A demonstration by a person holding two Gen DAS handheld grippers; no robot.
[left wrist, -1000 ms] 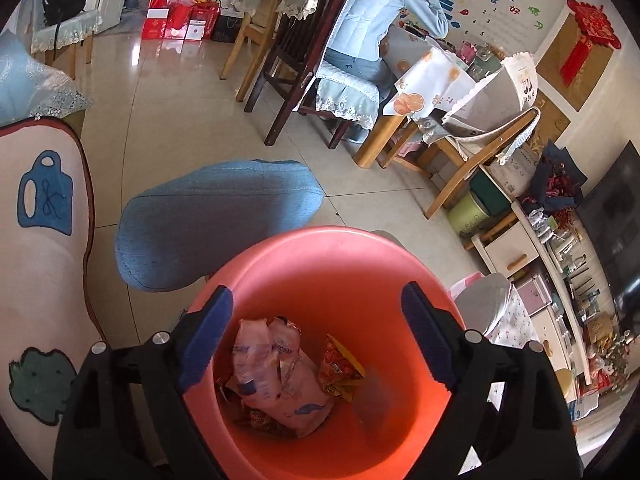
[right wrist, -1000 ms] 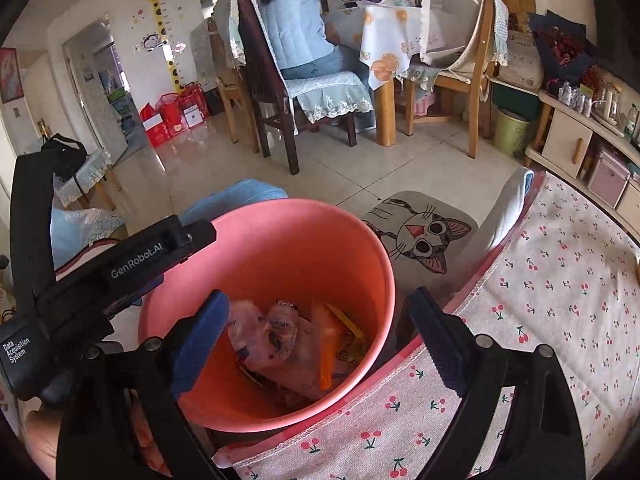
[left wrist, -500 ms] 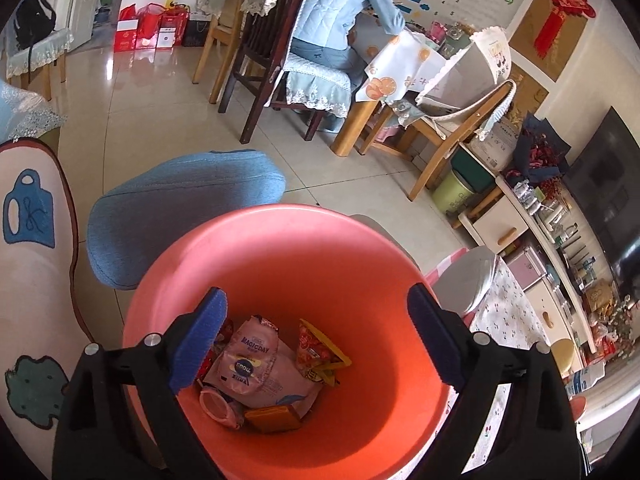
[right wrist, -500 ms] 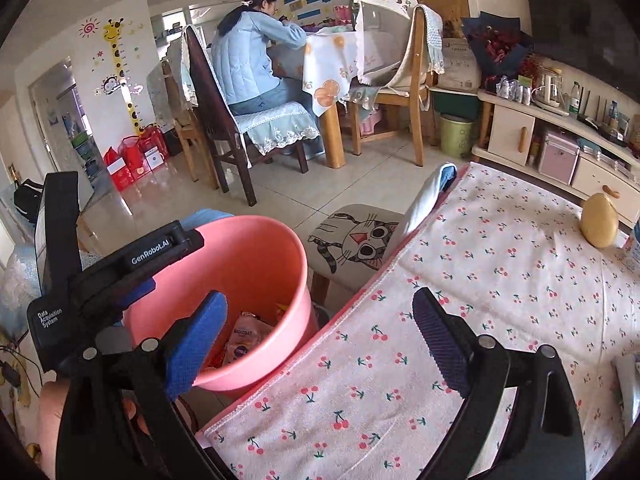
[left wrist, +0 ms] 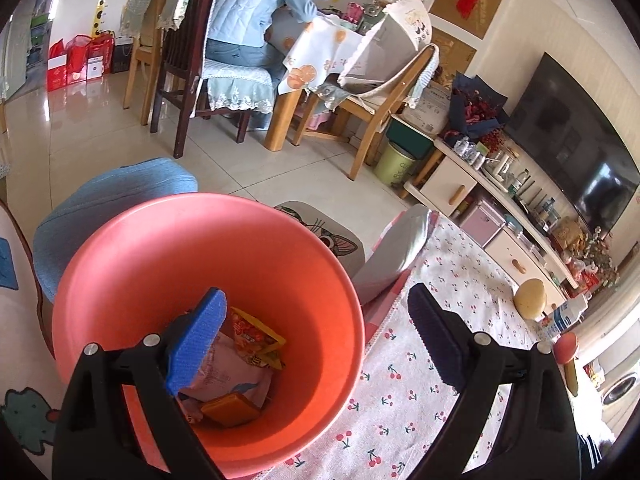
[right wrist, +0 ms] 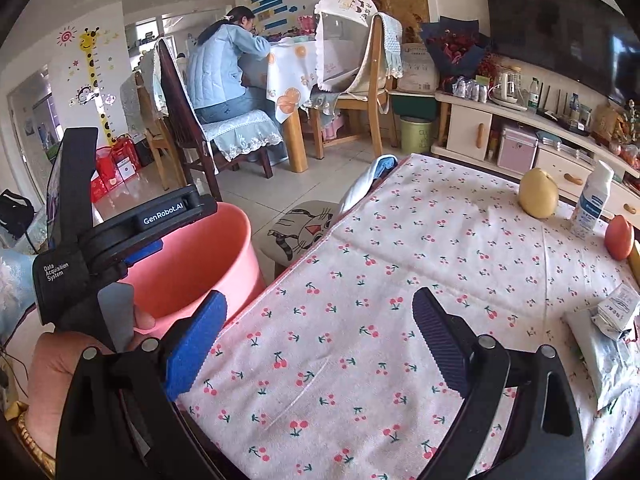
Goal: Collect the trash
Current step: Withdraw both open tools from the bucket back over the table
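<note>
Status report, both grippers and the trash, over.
Left gripper open, empty, over pink bucket. Right gripper open above tablecloth. Crumpled wrappers far right, path clear.

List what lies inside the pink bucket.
Inside the pink bucket: a pale pink packet, an orange-red wrapper and an orange box. Anything beneath them is hidden.
</note>
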